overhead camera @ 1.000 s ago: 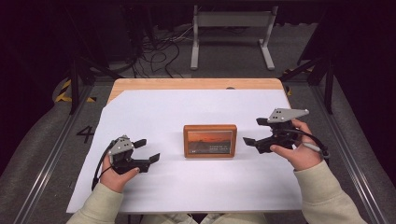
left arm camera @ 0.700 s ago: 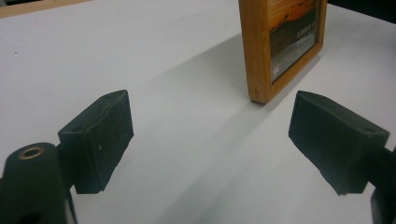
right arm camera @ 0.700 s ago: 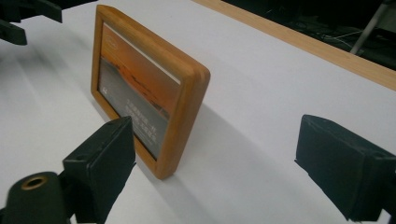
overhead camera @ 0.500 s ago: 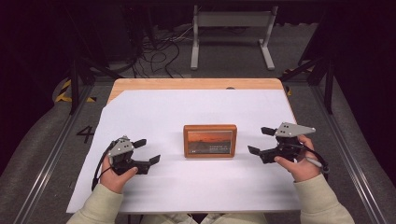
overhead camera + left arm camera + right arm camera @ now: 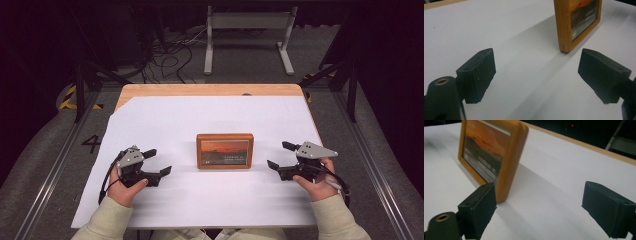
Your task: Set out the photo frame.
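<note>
Left gripper [image 5: 161, 161]: one, held in the person's left hand [image 5: 125, 182]; two black fingers [image 5: 477, 73] spread wide, nothing between them, hovering just above the white sheet [image 5: 200, 200]. They point toward the frame's left end, which stands a little way ahead of them in the left gripper view.

Right gripper [image 5: 278, 155]: one, held in the person's right hand [image 5: 315, 182], grey three-cornered plate on top; two black fingers [image 5: 479, 207] likewise set wide apart and empty. They point toward the frame's right end, one finger just beside the frame's near lower corner in the right gripper view, apart from it.

Picture frame [image 5: 225, 151]: one, wooden, rectangular, with rounded corners. It stands upright on its long lower edge near the middle of the white sheet, between the two grippers and touched by neither. Long axis runs left to right across the bench [image 5: 210, 90]. Its glazed face is turned toward the person and shows an orange sky over a dark band with small pale lettering, too small to read.

White sheet: one, covering most of the bench; bare wood shows as a strip along the far edge.

Sleeves [image 5: 107, 222]: two, pale cream, entering from the near edge.
</note>
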The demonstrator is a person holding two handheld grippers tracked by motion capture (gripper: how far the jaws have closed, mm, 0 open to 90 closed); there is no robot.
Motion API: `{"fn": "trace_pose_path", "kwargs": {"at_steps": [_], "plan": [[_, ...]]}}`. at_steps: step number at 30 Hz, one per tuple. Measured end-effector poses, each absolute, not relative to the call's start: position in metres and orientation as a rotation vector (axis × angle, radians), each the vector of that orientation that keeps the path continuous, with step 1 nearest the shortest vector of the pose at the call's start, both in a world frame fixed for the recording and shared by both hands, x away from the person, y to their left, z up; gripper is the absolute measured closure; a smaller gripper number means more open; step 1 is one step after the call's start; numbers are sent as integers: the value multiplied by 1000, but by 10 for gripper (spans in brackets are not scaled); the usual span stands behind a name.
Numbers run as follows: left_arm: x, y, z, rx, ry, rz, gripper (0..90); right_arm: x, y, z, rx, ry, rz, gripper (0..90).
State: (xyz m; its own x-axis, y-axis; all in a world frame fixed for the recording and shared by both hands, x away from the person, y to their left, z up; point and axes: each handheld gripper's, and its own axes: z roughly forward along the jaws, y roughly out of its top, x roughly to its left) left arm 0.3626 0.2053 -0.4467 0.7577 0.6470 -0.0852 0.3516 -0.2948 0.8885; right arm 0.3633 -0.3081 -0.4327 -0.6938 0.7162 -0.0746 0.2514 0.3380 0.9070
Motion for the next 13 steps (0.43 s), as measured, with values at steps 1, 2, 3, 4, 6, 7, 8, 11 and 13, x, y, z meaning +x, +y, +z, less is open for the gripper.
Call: {"fn": "trace_pose_path", "kwargs": {"at_steps": [1, 2, 3, 4, 6, 7, 8, 11, 13], "plan": [[363, 206, -447, 1907, 755, 356, 149, 364, -310, -437, 862, 2139, 1320, 126], [363, 206, -447, 1903, 754, 356, 148, 365, -311, -439, 872, 2140, 1311, 124], [364, 206, -447, 1902, 753, 356, 149, 366, -311, -442, 885, 2143, 1313, 124], [364, 206, -447, 1906, 752, 355, 148, 367, -311, -444, 899, 2145, 1312, 123], [364, 205, -448, 1901, 758, 348, 148, 367, -311, -446, 919, 2141, 1303, 123], [364, 205, -448, 1900, 759, 346, 148, 367, -310, -447, 928, 2142, 1309, 122], [364, 205, -448, 1899, 762, 343, 149, 367, -310, -447, 925, 2143, 1310, 122], [364, 205, -448, 1899, 764, 341, 148, 367, -310, -446, 929, 2138, 1318, 121], [364, 205, -448, 1898, 765, 341, 147, 367, -310, -445, 933, 2132, 1324, 121]]}}
